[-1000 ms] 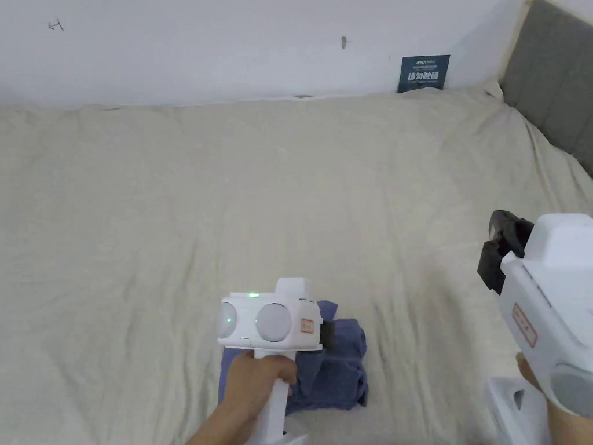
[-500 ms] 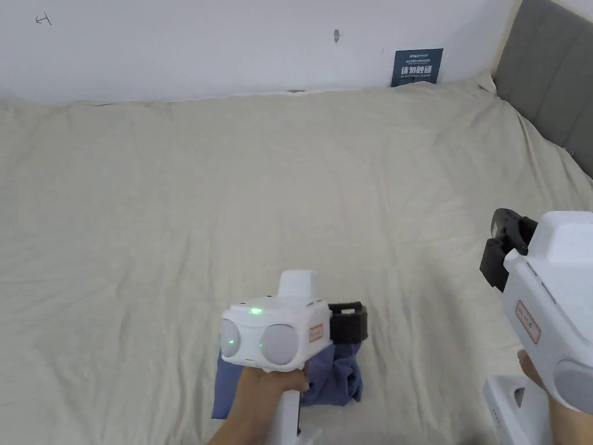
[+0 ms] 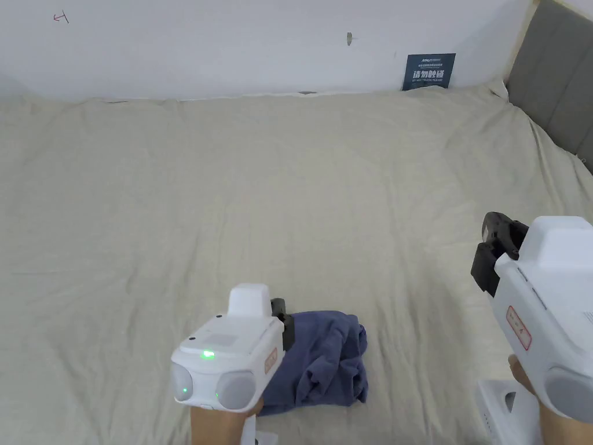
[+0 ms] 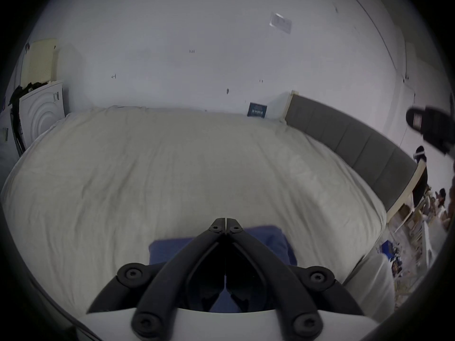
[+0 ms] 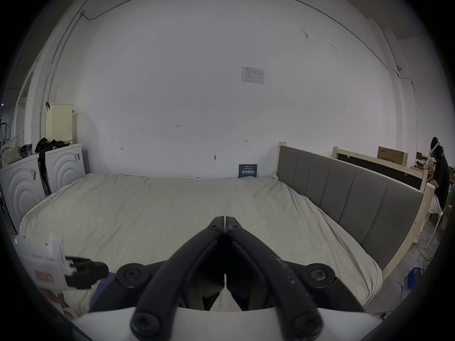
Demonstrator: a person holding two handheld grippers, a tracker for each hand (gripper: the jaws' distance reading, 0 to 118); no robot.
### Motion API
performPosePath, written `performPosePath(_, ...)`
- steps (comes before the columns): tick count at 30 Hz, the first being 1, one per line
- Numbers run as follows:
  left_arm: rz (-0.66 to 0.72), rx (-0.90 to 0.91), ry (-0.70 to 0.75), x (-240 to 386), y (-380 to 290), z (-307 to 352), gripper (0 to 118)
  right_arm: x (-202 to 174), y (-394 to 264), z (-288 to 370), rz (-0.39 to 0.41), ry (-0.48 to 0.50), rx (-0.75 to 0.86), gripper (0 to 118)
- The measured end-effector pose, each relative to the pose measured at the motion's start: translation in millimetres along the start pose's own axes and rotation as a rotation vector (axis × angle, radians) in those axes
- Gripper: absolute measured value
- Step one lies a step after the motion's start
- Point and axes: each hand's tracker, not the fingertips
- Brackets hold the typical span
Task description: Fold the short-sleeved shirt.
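shirt (image 3: 324, 362), dark blue, lies folded into a small rumpled bundle on the bed (image 3: 289, 191), near the bed's near edge in the head view and a little left of its middle. left tongs (image 4: 225, 225) hang just over the shirt's left part, their jaws pressed together with nothing between them, as the left gripper view shows the two tips meeting above the blue cloth; whether they touch the cloth cannot be told. a hand (image 3: 223, 426) grips the left tool's white handle from below. right tongs (image 5: 225, 223) are held well to the right of the shirt, above bare sheet, and their jaws are likewise together and empty in the right gripper view. in the head view the right tool's black front end sticks out from its white body at the right edge. sheet on the bed is pale cream and lightly creased all over. a grey padded headboard (image 5: 357, 198) runs along the bed's right side, and a small dark blue sign (image 3: 429, 71) leans at the white wall (image 3: 231, 46) behind the bed. a person (image 5: 440, 174) in dark clothes stands far off beyond the headboard in the right gripper view.
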Motion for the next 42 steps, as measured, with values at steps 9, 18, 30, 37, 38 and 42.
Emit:
performPosePath(9,-0.113,-0.153,-0.060,57,-48,-51,0,14,-8,-6,-0.003,-0.019,-0.025,2)
performPosePath(18,-0.087,-0.210,-0.073,86,-73,-91,0,36,-18,-14,-0.027,-0.068,-0.062,2)
performPosePath(30,-0.114,0.015,-0.119,62,-3,-13,0,12,-5,0,-0.016,-0.028,-0.029,2)
performPosePath(37,-0.173,0.256,-0.033,21,60,67,0,-17,13,12,-0.004,0.020,0.034,2)
performPosePath(38,-0.185,0.281,-0.014,15,66,75,0,-21,15,13,-0.001,0.027,0.042,2)
performPosePath(42,-0.209,0.373,0.098,-12,89,104,0,-38,24,17,0.012,0.049,0.079,2)
